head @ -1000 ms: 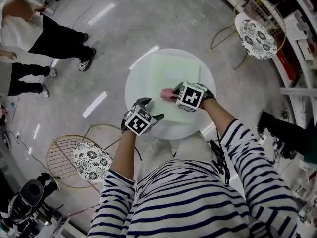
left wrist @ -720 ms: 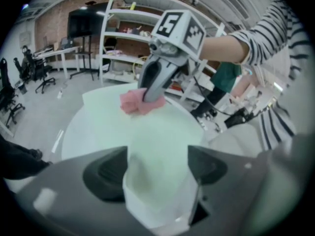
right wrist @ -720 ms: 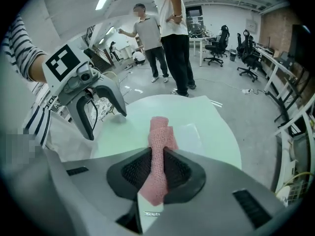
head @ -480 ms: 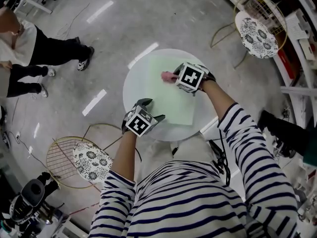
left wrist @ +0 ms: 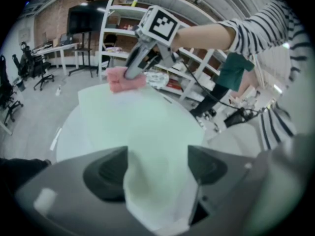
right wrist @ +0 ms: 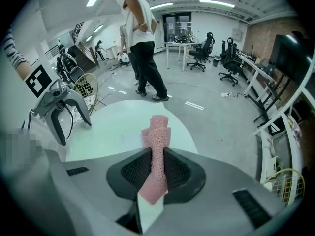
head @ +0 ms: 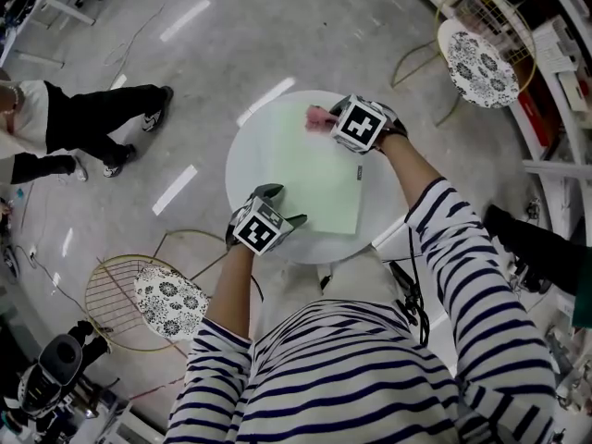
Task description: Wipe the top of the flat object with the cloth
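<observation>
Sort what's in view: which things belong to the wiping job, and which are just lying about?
Job: pink cloth, shut in the right gripper; green sheet; left gripper, jaws apart at the sheet's near corner; round table.
Lying about: far wire chair; near wire chair; bystander's legs.

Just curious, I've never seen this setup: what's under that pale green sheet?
A round white table, its bare top showing beside the sheet. Anything lying directly beneath the sheet is covered and cannot be seen.
</observation>
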`<state>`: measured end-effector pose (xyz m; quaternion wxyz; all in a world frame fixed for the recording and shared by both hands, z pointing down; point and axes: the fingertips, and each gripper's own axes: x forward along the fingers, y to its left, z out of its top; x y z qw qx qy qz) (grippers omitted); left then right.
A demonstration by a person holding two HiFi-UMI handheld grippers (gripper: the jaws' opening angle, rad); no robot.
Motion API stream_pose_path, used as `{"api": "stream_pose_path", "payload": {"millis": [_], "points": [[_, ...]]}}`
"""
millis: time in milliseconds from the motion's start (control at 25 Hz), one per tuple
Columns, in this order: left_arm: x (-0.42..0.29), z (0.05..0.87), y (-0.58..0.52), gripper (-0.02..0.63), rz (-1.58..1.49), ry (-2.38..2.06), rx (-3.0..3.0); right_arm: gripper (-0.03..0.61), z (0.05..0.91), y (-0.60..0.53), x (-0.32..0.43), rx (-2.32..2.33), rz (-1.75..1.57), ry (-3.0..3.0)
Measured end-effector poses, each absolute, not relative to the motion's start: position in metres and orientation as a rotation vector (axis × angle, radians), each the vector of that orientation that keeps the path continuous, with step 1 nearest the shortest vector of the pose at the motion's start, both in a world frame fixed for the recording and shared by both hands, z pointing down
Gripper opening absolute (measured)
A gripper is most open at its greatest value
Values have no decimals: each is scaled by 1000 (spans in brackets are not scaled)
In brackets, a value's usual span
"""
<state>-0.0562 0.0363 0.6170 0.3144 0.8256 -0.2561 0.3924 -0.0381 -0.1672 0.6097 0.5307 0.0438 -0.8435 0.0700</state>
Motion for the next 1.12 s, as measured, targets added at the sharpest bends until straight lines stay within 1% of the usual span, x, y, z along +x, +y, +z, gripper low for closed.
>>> {"api": "stream_pose_path", "payload": {"millis": [440,1120], "points": [[-51,621,35,374,1048,-660,2169,51,610,-194,27,259,110,-1939],[-56,621,35,374,1084,-642,2180,51,614,-67,29,47,187,-1953]]}}
